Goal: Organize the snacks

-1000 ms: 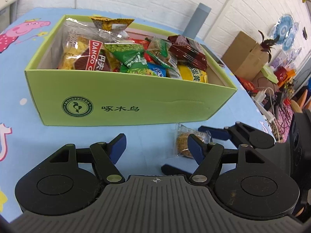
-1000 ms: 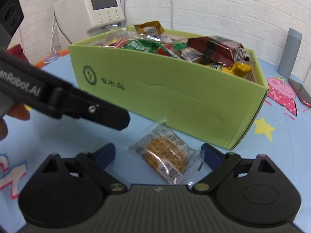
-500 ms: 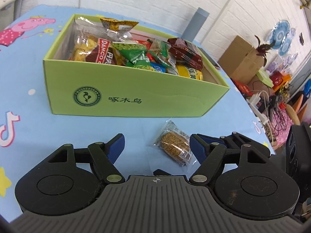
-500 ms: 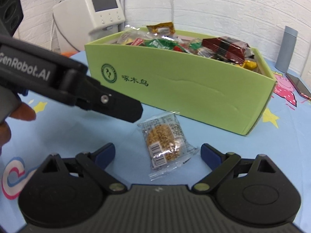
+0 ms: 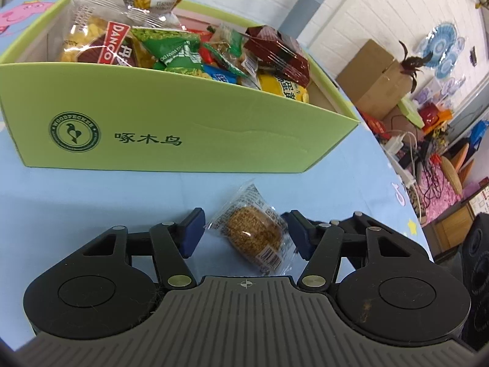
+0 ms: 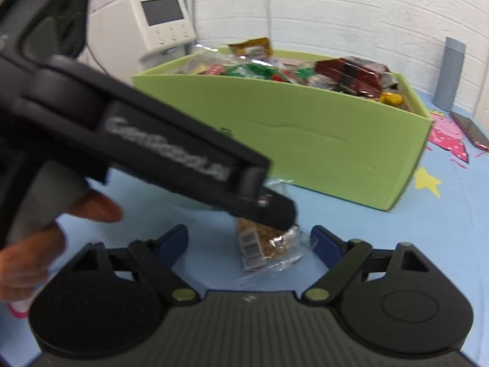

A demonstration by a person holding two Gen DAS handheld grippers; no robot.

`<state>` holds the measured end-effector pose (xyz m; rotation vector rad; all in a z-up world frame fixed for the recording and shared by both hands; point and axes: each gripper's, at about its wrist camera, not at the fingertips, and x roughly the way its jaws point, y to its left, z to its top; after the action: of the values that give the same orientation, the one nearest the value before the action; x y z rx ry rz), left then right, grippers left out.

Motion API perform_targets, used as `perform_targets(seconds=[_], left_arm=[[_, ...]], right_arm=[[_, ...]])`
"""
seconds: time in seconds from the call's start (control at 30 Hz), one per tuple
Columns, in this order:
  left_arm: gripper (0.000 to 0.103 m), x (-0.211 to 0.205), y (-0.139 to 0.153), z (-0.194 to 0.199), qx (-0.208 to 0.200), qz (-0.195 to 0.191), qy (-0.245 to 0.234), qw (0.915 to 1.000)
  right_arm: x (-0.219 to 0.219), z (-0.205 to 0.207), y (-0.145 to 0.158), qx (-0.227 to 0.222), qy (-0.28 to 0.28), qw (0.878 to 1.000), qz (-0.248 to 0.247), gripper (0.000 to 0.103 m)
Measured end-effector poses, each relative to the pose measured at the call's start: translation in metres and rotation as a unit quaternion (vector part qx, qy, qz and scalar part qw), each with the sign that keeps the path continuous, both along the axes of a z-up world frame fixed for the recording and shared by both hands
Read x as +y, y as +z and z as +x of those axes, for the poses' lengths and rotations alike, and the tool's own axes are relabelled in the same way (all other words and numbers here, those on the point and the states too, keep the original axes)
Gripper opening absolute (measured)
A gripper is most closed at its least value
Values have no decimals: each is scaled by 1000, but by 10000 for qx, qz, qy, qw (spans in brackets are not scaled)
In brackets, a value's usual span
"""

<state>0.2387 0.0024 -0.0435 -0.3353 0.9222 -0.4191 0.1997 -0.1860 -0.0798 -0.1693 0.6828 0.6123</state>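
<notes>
A clear-wrapped brown round snack (image 5: 252, 234) lies on the blue tablecloth just in front of the green box (image 5: 214, 134), which is full of snack packets. My left gripper (image 5: 244, 234) is open, its blue pads on either side of the snack. My right gripper (image 6: 249, 240) is open too, with the same snack (image 6: 266, 244) between its pads. In the right wrist view the left gripper's finger (image 6: 269, 208) crosses over the snack and hides part of it. The box also shows in the right wrist view (image 6: 305, 140).
A grey cylinder (image 6: 450, 73) stands behind the box on the right. A white machine with a screen (image 6: 146, 30) stands behind it on the left. A phone (image 6: 470, 131) lies at the table's right edge. Cardboard boxes and clutter (image 5: 379, 73) lie beyond the table.
The left gripper has moved right and forward until the snack sits between its pads. The right gripper has come closer to the snack, and the left finger now covers part of it.
</notes>
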Motion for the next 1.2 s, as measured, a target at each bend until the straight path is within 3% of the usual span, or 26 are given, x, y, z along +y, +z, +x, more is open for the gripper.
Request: perform_targets(seconds=[0.37, 0.5, 0.6, 0.67, 0.77, 0.8, 0.83, 0.93, 0.97, 1.0, 1.07, 1.2], left_arm=[[46, 29, -3, -65, -60, -14, -283, 9996], [51, 41, 0, -91, -103, -131, -116, 9998], [52, 46, -1, -98, -38, -305, 44, 9995], [46, 42, -4, -95, 53, -302, 49, 9995], [45, 34, -5, -92, -26, -250, -21, 9997], [33, 32, -6, -92, -35, -223, -21, 9997], [30, 30, -7, -92, 2, -244, -100, 9997], [23, 30, -1, -94, -48, -267, -78, 9996], [10, 30, 6, -92, -137, -255, -27, 9996], [3, 30, 13, -88, -201, -311, -30, 9993], [0, 33, 28, -74, -124, -1003, -295, 9944], [0, 22, 61, -51, -506, -954, -516, 9928]], right_arm=[[15, -76, -1, 124, -76, 9995, 268, 94], [11, -102, 5, 103, -243, 9984, 491, 93], [9, -108, 8, -136, -402, 9985, 341, 93], [11, -102, 7, -197, -492, 9984, 180, 91], [16, -92, 2, -219, -426, 9988, 101, 74], [17, -88, -1, -152, -434, 9989, 100, 66], [13, -88, -4, -215, -407, 9989, 128, 59], [13, -89, 1, -122, -443, 9987, 208, 58], [8, -87, 3, -102, -458, 9984, 313, 58], [3, -85, 7, -126, -488, 9979, 419, 58], [3, -80, 22, -146, -292, 9973, 658, 54], [15, -63, 44, -635, -254, 9970, 358, 53]])
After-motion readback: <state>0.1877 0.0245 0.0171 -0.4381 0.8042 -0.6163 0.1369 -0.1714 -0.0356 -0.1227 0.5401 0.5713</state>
